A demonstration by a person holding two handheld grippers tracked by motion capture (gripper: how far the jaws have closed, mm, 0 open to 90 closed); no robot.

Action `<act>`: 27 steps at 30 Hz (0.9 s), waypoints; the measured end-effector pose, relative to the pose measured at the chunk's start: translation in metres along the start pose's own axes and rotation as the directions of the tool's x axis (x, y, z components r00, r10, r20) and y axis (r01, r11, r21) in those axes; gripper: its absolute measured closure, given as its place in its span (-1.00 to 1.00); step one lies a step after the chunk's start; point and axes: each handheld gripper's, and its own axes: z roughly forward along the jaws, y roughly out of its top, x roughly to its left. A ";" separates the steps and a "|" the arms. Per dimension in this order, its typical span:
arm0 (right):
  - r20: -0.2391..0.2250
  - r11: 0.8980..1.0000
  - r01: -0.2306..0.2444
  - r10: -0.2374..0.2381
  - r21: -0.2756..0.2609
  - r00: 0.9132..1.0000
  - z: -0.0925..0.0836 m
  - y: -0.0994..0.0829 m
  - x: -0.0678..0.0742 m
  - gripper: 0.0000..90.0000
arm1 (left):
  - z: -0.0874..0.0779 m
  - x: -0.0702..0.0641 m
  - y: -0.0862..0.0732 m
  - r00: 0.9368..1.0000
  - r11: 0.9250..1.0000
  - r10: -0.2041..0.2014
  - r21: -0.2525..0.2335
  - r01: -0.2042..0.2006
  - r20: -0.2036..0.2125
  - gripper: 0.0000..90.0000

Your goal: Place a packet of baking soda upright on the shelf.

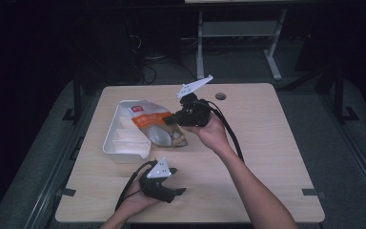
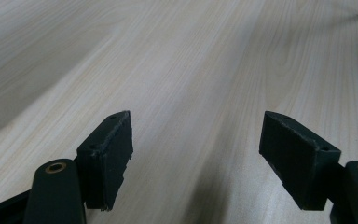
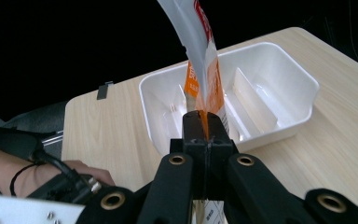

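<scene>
At the left of the high view, a white plastic tray (image 1: 124, 143) with divider walls sits on the light wood bench (image 1: 267, 143), near its left edge. A snack pouch (image 1: 153, 125), orange and white with a clear window, lies partly over the tray's right rim and hangs above its compartments; in the right gripper view the pouch (image 3: 200, 51) rises upright from the tongs with the tray (image 3: 279, 74) just behind it.

Nearer the front edge, the left tongs (image 1: 181, 192) rest in the person's left hand (image 1: 136, 198) low over bare bench, released, the pads (image 2: 107, 154) standing wide apart with nothing between them.

Right of the tray, the right tongs (image 1: 169, 119) point leftward from the right hand (image 1: 212, 133) and are clenched on the pouch's edge, the two black jaws pressed together on the orange film.
</scene>
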 end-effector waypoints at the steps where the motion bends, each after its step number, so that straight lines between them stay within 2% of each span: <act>1: -0.001 1.000 0.003 -0.003 0.002 1.000 0.002 0.002 0.001 1.00 | 0.000 0.000 0.000 1.000 1.000 0.002 0.000 -0.002 0.000 -0.44; 6: -0.016 1.000 0.018 -0.018 0.003 1.000 0.010 0.013 0.003 1.00 | -0.001 0.001 0.000 1.000 1.000 -0.008 -0.010 0.008 0.002 -0.44; 11: -0.020 0.999 0.037 -0.037 0.000 0.999 0.019 0.023 0.005 1.00 | -0.003 0.002 0.000 1.000 1.000 -0.001 -0.013 0.000 -0.006 -0.44; 27: -0.079 0.999 0.040 -0.042 -0.024 0.996 0.056 0.048 0.006 1.00 | -0.005 0.003 -0.001 1.000 1.000 -0.006 -0.021 0.006 -0.010 -0.44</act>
